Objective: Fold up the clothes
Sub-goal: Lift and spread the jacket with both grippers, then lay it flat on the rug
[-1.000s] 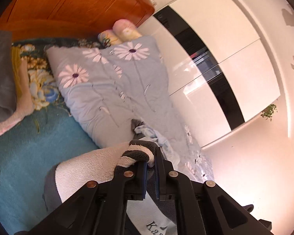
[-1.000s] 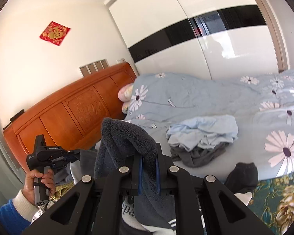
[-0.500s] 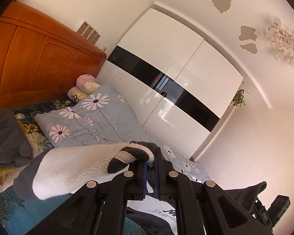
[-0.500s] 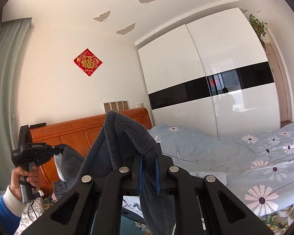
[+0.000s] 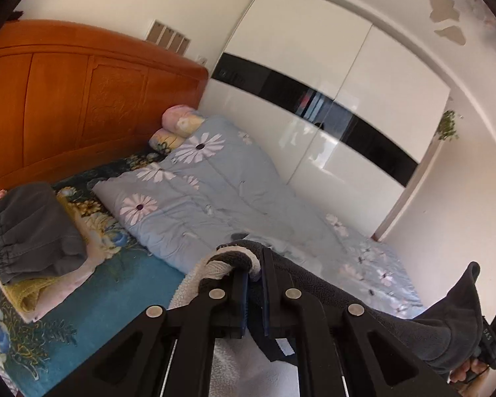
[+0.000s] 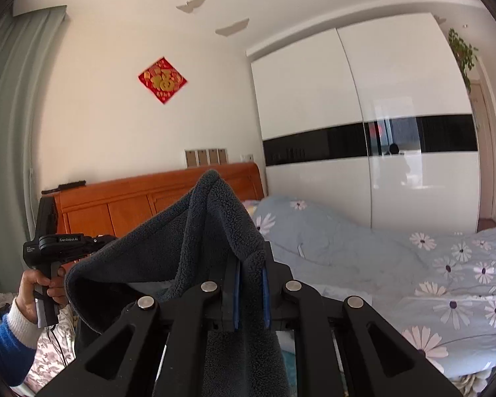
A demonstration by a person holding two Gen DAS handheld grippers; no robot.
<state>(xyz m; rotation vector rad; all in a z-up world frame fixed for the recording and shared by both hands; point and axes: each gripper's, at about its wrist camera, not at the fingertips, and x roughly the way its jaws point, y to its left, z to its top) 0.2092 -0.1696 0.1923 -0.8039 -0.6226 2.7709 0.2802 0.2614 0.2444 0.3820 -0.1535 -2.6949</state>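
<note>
A dark grey fleece garment (image 5: 363, 301) with a white fuzzy lining (image 5: 198, 279) hangs stretched between both grippers above the bed. My left gripper (image 5: 254, 273) is shut on one rolled edge of it. My right gripper (image 6: 250, 266) is shut on another edge, and the dark fleece (image 6: 168, 244) rises in a peak over the fingers and drapes down between them. In the left wrist view the right gripper's hand (image 5: 469, 369) shows at the lower right, under the cloth. The right wrist view shows the other gripper (image 6: 54, 248) held by a hand (image 6: 38, 286) in a blue sleeve.
A stack of folded clothes (image 5: 33, 231) lies on the blue floral sheet (image 5: 112, 297) at the left. A light blue daisy quilt (image 5: 221, 195) covers the bed's far side, with pillows (image 5: 178, 122) by the wooden headboard (image 5: 82, 99). A white wardrobe (image 6: 380, 152) stands behind.
Both grippers keep hold of the fleece garment. The left camera has tilted down toward the bed again, after pointing up at the ceiling. The right camera stays raised over the bed.
</note>
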